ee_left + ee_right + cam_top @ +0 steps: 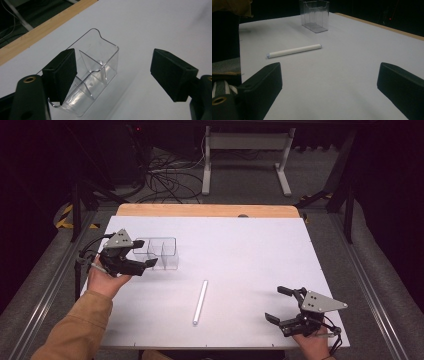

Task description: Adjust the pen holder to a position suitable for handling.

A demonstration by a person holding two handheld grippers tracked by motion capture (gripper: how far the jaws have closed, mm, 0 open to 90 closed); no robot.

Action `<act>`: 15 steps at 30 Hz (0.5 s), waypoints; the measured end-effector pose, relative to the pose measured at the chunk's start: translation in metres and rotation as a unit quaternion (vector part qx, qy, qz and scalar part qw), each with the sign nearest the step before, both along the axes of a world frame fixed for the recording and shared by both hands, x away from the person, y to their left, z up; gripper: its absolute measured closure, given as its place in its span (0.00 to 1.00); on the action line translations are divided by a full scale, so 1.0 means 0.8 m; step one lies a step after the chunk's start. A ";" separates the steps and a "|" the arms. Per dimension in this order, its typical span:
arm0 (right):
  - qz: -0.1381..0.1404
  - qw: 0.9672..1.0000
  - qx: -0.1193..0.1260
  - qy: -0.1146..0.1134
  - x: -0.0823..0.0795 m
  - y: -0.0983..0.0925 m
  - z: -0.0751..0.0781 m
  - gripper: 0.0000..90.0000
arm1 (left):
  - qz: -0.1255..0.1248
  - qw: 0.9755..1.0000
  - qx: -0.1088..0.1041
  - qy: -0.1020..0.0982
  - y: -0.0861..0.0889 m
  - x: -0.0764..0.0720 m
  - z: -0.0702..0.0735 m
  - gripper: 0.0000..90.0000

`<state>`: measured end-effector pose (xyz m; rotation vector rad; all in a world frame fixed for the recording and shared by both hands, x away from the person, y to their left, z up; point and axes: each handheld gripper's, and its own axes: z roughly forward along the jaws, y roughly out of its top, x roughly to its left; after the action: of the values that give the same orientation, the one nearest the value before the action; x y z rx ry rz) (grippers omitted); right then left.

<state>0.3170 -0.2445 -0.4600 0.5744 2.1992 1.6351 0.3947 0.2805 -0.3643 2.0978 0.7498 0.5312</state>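
White tabletop (250, 250): near right, your right gripper (283, 305) gapes empty; mid-table lies the white cylindrical stick (200, 301); farther left, your left gripper (142, 256) stands wide open, gripping nothing, one jaw beside the clear plastic divided box (162, 253).

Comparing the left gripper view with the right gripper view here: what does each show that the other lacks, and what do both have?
Left gripper view alone: the left gripper, jaws open, one pad overlapping the clear box's near end, and the dividers inside the box.
Right gripper view alone: the right gripper, jaws open over bare table, and the white rod lying flat.
Both: the clear box, the white table and its wooden edge.
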 end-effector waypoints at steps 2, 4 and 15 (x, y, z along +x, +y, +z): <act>0.000 1.000 0.000 0.001 0.000 0.000 0.000 0.07 | 0.005 1.000 0.007 0.001 0.000 0.005 0.001 0.25; 0.001 1.000 -0.001 -0.001 0.001 0.000 -0.001 0.07 | 0.010 1.000 0.016 0.009 0.000 0.011 0.001 0.25; 0.003 1.000 -0.002 0.003 0.001 0.000 -0.001 0.07 | 0.036 0.995 0.064 0.073 -0.005 0.045 -0.003 0.39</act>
<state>0.3177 -0.2447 -0.4607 0.5738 2.2087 1.6341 0.4308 0.2762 -0.3668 2.2537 0.8988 0.4787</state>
